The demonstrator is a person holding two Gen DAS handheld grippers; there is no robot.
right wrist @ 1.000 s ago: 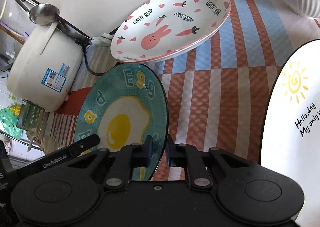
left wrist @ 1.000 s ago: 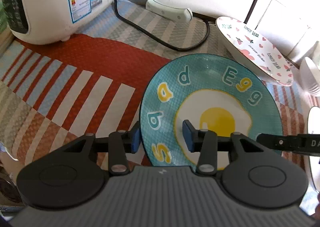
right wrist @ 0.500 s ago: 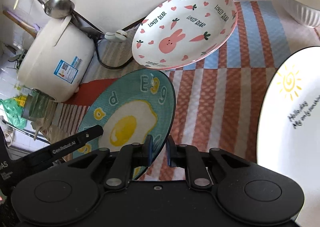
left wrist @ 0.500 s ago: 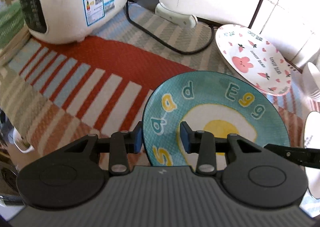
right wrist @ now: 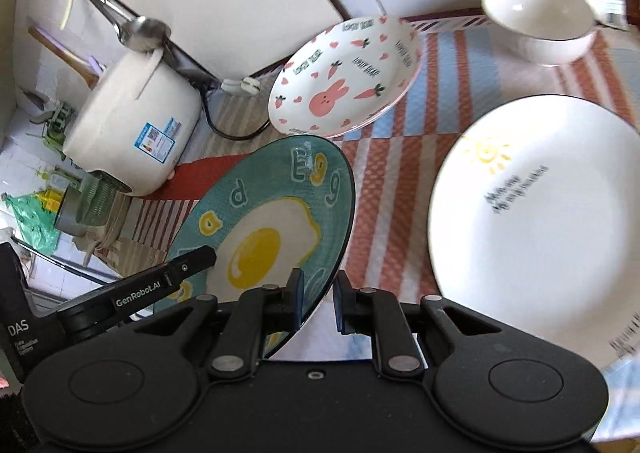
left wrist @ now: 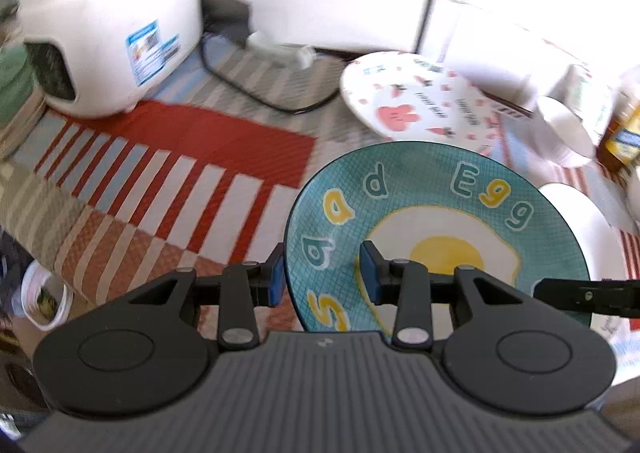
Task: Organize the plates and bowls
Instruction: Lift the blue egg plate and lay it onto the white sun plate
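A teal egg plate (left wrist: 436,221) (right wrist: 276,225) is held up off the striped mat, tilted, by both grippers. My left gripper (left wrist: 322,279) is shut on its left rim. My right gripper (right wrist: 318,303) is shut on its right rim. A white rabbit-and-carrot plate (left wrist: 412,105) (right wrist: 344,77) lies on the mat behind it. A white sun plate (right wrist: 536,221) lies to the right and shows partly under the teal plate in the left wrist view (left wrist: 592,221). A white bowl (right wrist: 536,19) stands at the back right.
A white rice cooker (left wrist: 108,33) (right wrist: 132,121) stands at the back left, with its black cord (left wrist: 260,93) on the mat. A metal ladle (right wrist: 140,29) hangs above it. A yellow-labelled bottle (left wrist: 624,129) stands at the far right. The counter's edge runs along the left.
Both grippers have lifted the teal plate higher and carried it to the right, toward the white sun plate. More of the counter's right side has come into view.
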